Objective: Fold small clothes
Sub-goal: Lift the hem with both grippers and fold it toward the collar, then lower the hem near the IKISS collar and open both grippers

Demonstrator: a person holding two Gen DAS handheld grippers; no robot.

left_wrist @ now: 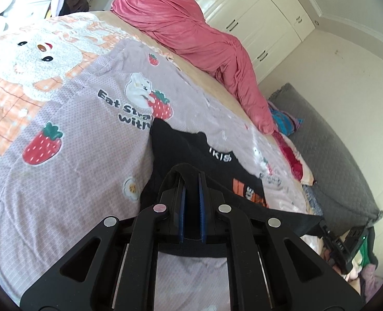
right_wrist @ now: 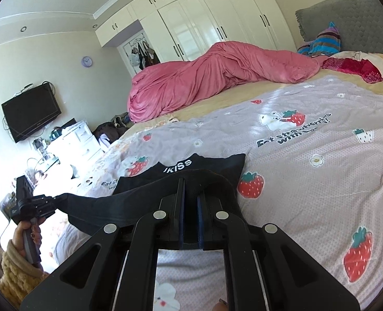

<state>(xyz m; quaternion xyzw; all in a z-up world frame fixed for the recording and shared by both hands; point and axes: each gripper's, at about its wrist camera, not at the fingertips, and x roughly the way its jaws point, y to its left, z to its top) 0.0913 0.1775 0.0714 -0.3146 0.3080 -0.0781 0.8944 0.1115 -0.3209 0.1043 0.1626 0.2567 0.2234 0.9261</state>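
Note:
A small black garment (left_wrist: 191,150) with white lettering and an orange print lies partly on the strawberry-patterned bed cover (left_wrist: 69,171). Its near edge is lifted and stretched between both grippers. My left gripper (left_wrist: 191,178) is shut on one end of that edge, cloth draped over its fingertips. My right gripper (right_wrist: 191,181) is shut on the other end of the black garment (right_wrist: 181,173). In the right wrist view the left gripper (right_wrist: 49,199) shows at the far left, held by a hand in a yellow knit sleeve, with cloth pulled taut from it.
A rolled pink duvet (right_wrist: 212,77) lies along the far side of the bed, pillows (right_wrist: 360,67) at the grey headboard (right_wrist: 360,20). White wardrobes (right_wrist: 204,26) line the wall. A wall television (right_wrist: 30,111) and a white dresser (right_wrist: 72,142) stand beyond the foot.

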